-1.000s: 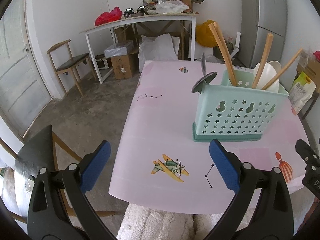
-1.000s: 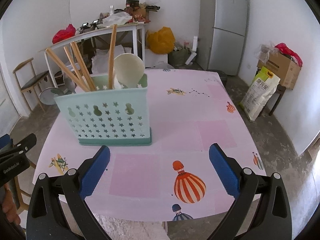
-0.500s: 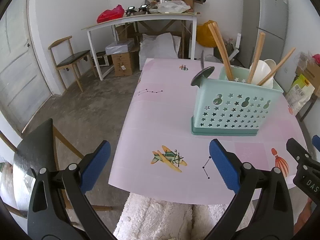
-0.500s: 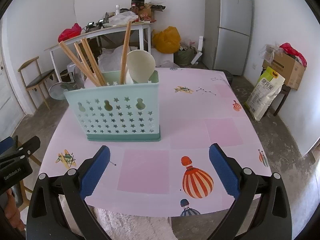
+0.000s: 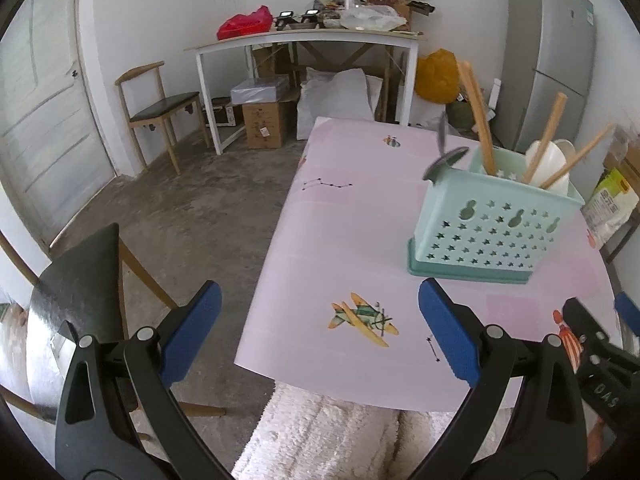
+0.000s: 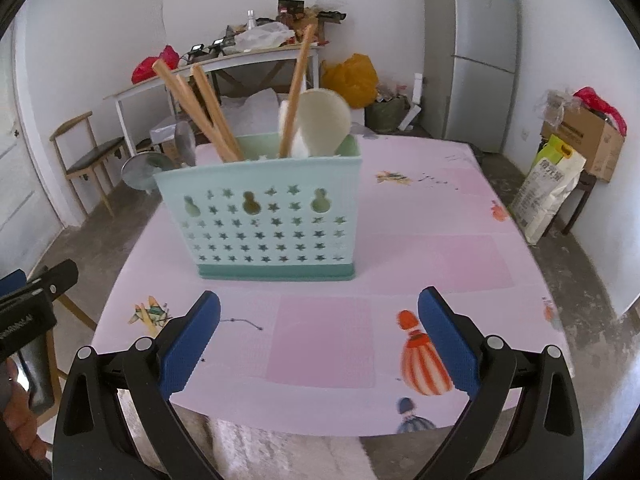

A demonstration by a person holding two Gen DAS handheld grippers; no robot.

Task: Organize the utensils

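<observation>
Both tongs are spread wide with nothing between their blue pads: the left tongs (image 5: 316,336) hang over the near left corner of the desk (image 5: 352,216), one pad out past the desk's left edge above the concrete floor (image 5: 192,216), the other over the near edge; the right tongs (image 6: 320,344) hang above the near edge, over a printed hot-air balloon (image 6: 424,360) on the pink cloth. Each pair shows at the margin of the other's view. Ahead of the right tongs, toward the middle of the desk and apart from both tongs, stands the mint-green utensil holder (image 6: 268,220), upright on its darker base, its front wall pierced with stars and gourd shapes. Wooden chopsticks (image 6: 200,112) lean out of its left part, a single wooden handle (image 6: 296,92) rises nearer the middle, and a pale rice paddle (image 6: 324,124) stands beside that handle. A metal ladle (image 6: 140,168) juts out at the holder's left end; which compartment it sits in cannot be made out. Near the near left corner a printed aeroplane (image 5: 362,318) marks the cloth. Beyond the desk's far edge are a white worktable (image 5: 304,40) heaped with clutter, a wooden chair (image 5: 160,104) and a grey refrigerator (image 6: 476,48).
</observation>
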